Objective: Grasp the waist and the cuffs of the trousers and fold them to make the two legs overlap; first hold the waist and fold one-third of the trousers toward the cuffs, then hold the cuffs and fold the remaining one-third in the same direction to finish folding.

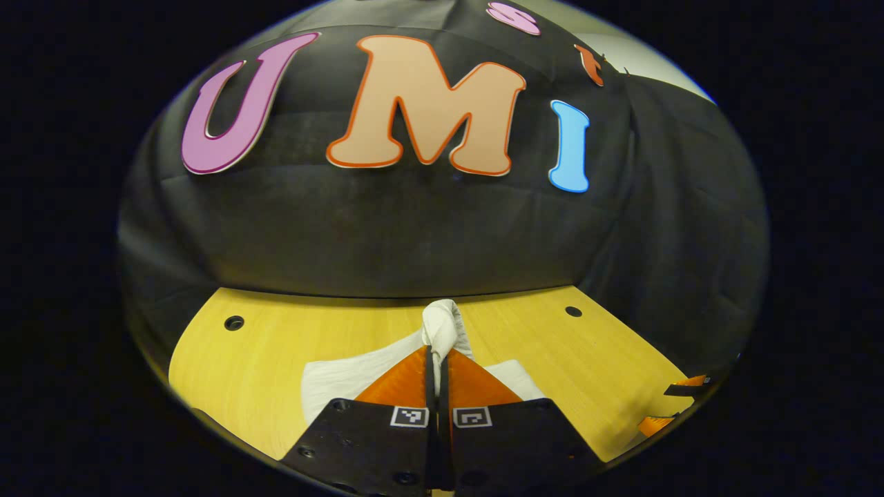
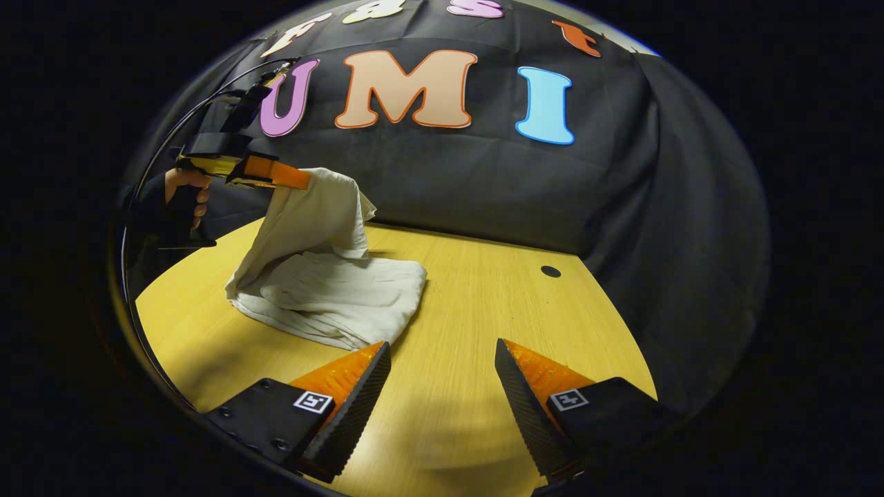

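Over on the desk (image 2: pixel 469 290), left gripper (image 2: pixel 304 181) pinches the trousers (image 2: pixel 331 297) aloft; right gripper (image 2: pixel 442 386) gapes empty, just beside them.

- In the left gripper view we look from just above the table (image 1: pixel 290 345), close, toward the far wall.
- In the right gripper view we sit farther right, facing the same wall.
- Both views share the trousers (image 2: pixel 331 290) and tabletop.
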